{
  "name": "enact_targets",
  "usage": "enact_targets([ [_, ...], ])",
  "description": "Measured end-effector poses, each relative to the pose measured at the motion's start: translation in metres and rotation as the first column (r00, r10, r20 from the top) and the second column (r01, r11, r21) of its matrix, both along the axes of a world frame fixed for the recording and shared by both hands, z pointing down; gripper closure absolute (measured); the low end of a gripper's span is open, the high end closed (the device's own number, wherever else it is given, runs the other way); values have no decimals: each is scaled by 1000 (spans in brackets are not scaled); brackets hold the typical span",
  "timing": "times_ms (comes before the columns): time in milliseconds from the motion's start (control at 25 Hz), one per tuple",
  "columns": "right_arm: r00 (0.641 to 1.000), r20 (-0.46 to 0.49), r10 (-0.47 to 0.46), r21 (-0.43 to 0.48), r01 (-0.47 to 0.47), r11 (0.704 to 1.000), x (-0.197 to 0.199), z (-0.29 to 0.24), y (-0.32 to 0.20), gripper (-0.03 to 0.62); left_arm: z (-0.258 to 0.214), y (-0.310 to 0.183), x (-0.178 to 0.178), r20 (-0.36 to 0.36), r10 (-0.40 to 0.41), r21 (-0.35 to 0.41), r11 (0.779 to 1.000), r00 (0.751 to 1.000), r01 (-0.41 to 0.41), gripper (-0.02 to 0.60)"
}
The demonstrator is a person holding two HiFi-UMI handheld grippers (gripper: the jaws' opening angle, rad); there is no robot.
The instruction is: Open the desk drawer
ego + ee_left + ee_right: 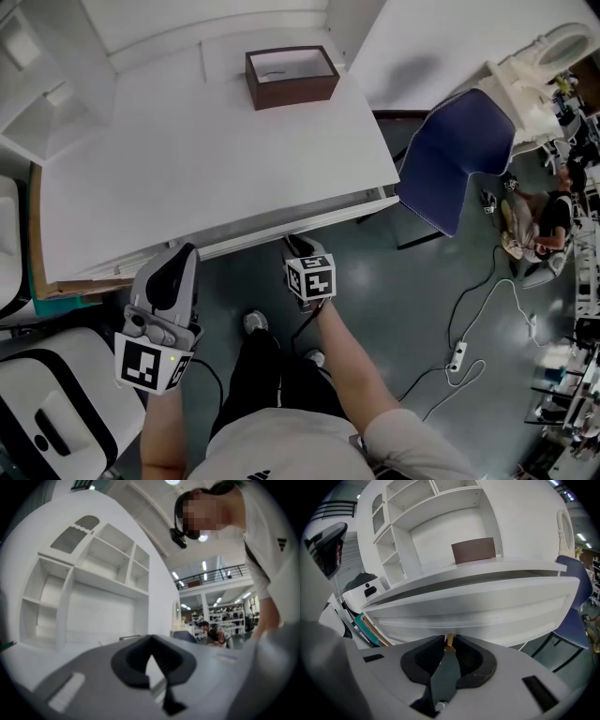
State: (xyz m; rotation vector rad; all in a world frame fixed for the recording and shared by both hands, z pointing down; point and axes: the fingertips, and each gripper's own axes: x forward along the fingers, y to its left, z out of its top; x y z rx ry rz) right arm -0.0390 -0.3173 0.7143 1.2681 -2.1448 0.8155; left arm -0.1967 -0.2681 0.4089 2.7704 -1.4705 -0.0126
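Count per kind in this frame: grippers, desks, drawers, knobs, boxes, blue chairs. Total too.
grippers: 2 (left gripper, right gripper)
desk: 1
drawer: 1
brass knob: 1, between the right jaws
brown box: 1, on the desk
blue chair: 1
Total: 7

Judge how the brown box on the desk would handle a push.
The brown box has straight walls, so probably stiff. Low and wide, it seems unlikely to tip. Open-topped and apparently empty, likely light.
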Motion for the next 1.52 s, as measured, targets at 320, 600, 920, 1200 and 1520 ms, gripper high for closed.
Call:
enact_targets([
  [320, 1000, 11, -11, -13, 12, 1000, 7, 1, 27, 519, -6, 13, 7, -7, -21, 6, 1000, 1000, 22, 577],
  [600, 1000, 13, -23, -29, 23, 999, 14, 2, 53, 519, -10, 27, 16, -10, -33, 12, 999, 999, 33, 577],
  [920, 999, 10, -36, -43, 36, 998, 21, 2, 83, 519, -15, 46, 25, -14, -39, 22, 999, 999, 40, 577],
  [1200, 999, 7, -44, -48, 44, 998, 26, 2, 103, 519, -20, 61, 33, -17, -41, 28, 999, 999, 41, 577],
  [1520, 998, 16, -59, -51, 59, 997, 32, 2, 120, 517, -23, 73, 41, -17, -47, 35, 998, 999, 48, 577],
])
